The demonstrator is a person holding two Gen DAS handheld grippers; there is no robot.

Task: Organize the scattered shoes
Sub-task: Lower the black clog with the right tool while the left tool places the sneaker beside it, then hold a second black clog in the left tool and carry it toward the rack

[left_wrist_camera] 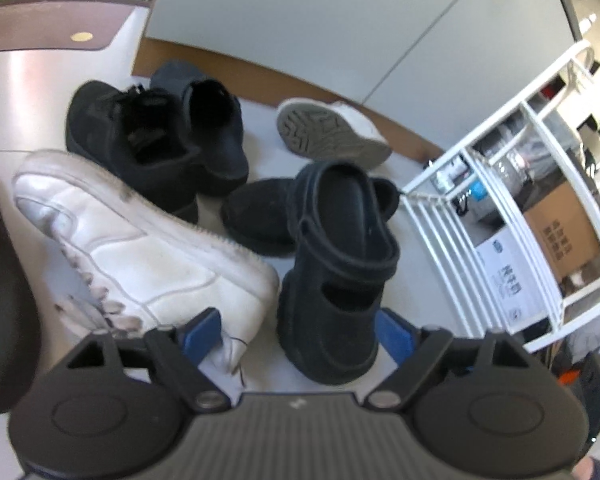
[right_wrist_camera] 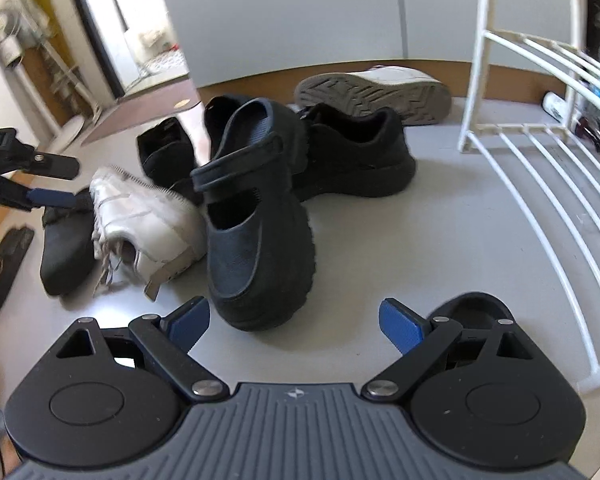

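Both hand-held grippers, left (left_wrist_camera: 298, 332) and right (right_wrist_camera: 294, 322), hang spread and empty over a black strapped clog (right_wrist_camera: 256, 216) standing on the floor (right_wrist_camera: 440, 240). It leans on a black sneaker (right_wrist_camera: 356, 152), beside a white sneaker (left_wrist_camera: 140, 240) and near a white rack (right_wrist_camera: 540, 184).

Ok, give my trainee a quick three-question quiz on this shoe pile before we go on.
1. True or false: the right gripper is shut on the black clog.
2. The white sneaker by the wall lies: A upright, B on its side with its sole showing, C on the white rack.
3. Which shoe leans against the clog's left side in the right wrist view?

Key: 1 false, its jaws stand open and empty. 2 B. 3 the scuffed white sneaker.
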